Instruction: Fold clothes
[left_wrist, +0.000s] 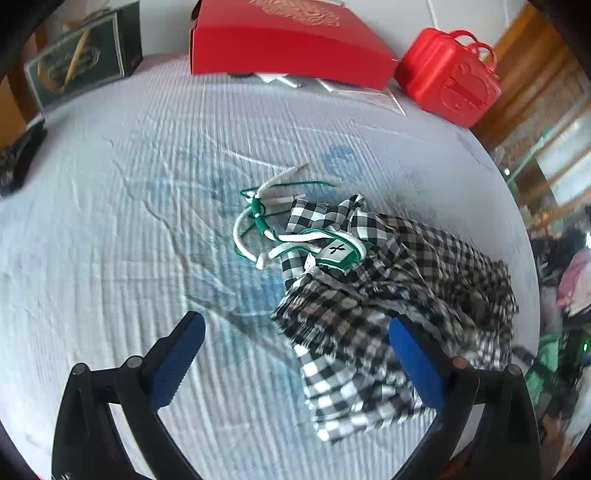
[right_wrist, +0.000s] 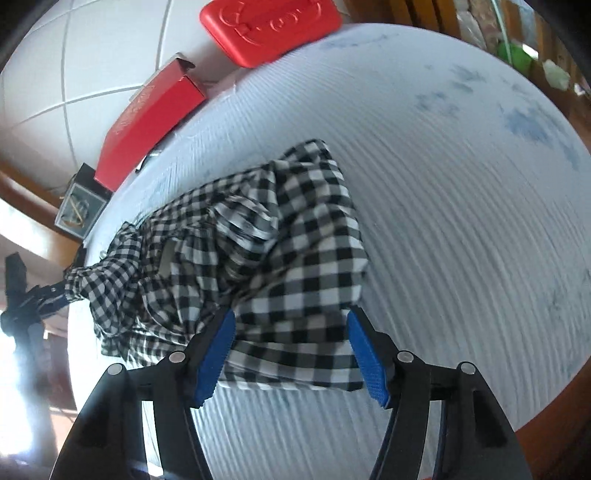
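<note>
Lay crumpled on the pale ribbed bed cover (left_wrist: 110, 206): a black-and-white checked garment (left_wrist: 388, 288), bunched rather than spread, with white and green cords (left_wrist: 258, 221) trailing off its far left end. Not yet folded, by the look of it.

Left gripper (left_wrist: 295, 365) held apart, empty; left finger over bare cover, right finger at the garment's near edge, contact not clear through the blur. Right gripper (right_wrist: 291, 350) likewise spread wide, straddling the garment's near hem without pinching it.

Likely trouble from here: closing on several bunched layers at once and lifting a wad instead of one edge; snagging the loose cords and dragging the whole heap; pulling unevenly, given two grips on unmatched points.

Shown only in the left wrist view: the cords and a green-edged white label (left_wrist: 334, 251) near them. Shown only in the right wrist view: the garment's broad flat panel and its far-left end reaching the bed's edge. Seen in both, at the far side: a red box (left_wrist: 288, 40) and a red plastic case (left_wrist: 447, 77).
</note>
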